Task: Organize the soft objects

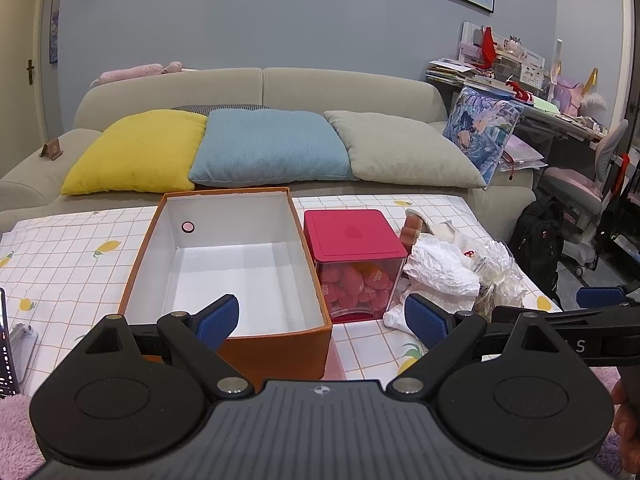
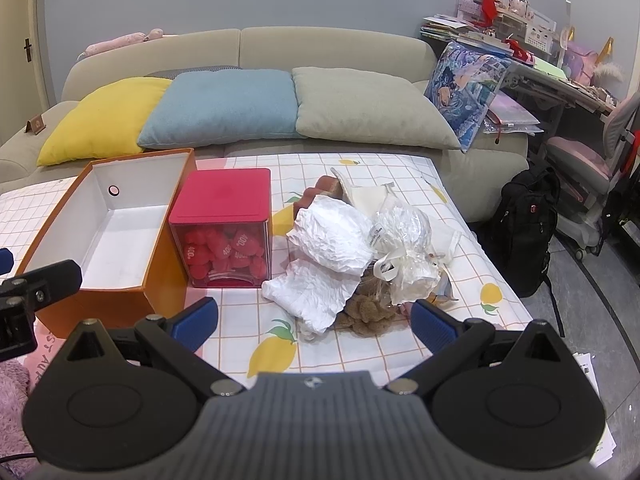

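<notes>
Lemon-print cloth with an orange grid covers the table [image 2: 360, 344], and both tools hang just above its near edge. Nearest the lens, the right tool [image 2: 314, 322] has its blue pads spread wide and nothing between them; the left tool [image 1: 322, 320] is likewise spread and empty, over the near end of the orange box [image 1: 280, 350].

Just ahead of the right tool lies the heap of soft things: a brown plush toy [image 2: 362, 312] at the front, crumpled white paper [image 2: 316, 292] touching it on the left, and a clear crinkly bag tied with ribbon [image 2: 404, 252] resting on top. A beige cloth pouch [image 2: 366, 196] and a brown toy [image 2: 320, 190] sit behind. Nothing has gone into the box yet, so the first pick seems to be the step in hand. I would take the top or front piece alone, pinch it at a thick fold, and lift straight up so the neighbours do not drag along.

Between heap and box stands a red-lidded clear cube [image 2: 224, 224] of red hearts. Beyond the table, a sofa [image 1: 344, 84] carries yellow, blue and grey cushions, and a cluttered desk stands at right.
</notes>
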Tool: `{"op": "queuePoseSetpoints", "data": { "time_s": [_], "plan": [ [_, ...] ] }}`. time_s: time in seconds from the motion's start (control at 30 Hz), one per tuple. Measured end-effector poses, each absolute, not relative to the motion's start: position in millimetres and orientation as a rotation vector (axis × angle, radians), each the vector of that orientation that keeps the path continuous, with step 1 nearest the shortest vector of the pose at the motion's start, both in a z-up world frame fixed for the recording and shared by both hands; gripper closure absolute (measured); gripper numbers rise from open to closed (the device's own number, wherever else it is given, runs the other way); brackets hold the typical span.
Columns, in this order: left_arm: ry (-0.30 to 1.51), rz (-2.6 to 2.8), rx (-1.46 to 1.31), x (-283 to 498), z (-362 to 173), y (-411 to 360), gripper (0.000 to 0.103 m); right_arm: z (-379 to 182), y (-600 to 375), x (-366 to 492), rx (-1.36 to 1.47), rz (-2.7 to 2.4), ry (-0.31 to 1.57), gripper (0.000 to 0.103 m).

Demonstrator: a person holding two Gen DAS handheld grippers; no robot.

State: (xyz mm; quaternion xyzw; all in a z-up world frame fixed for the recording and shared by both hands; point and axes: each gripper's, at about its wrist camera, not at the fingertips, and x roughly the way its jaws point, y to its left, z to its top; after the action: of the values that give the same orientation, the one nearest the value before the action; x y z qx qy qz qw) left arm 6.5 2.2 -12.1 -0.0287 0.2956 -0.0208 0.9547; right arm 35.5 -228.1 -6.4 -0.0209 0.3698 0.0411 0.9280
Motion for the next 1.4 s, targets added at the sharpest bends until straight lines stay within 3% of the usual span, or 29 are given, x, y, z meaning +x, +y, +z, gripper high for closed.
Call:
{"op": "queuePoseSetpoints", "data": {
  "time_s": [0.97, 1.2, 1.4],
  "plan": [
    [0.665, -0.126, -0.049, 18.6, -21.7, -3.3, 0.000, -20.3, -230.8, 46.2, -0.024, 0.074, 0.832, 0.003],
    [0.709, -0.225, -0.061, 45.8, -30.6, -12.2, 0.016, -39.6, -247.3, 60.4, 0.013, 0.058, 0.907, 0.004],
    [0.763, -0.309, -0.102, 75.4, -42.3, -29.0, 0.021, -52.5, -267.4, 79.5, -0.009, 0.017, 0.900, 0.018]
  ]
}}
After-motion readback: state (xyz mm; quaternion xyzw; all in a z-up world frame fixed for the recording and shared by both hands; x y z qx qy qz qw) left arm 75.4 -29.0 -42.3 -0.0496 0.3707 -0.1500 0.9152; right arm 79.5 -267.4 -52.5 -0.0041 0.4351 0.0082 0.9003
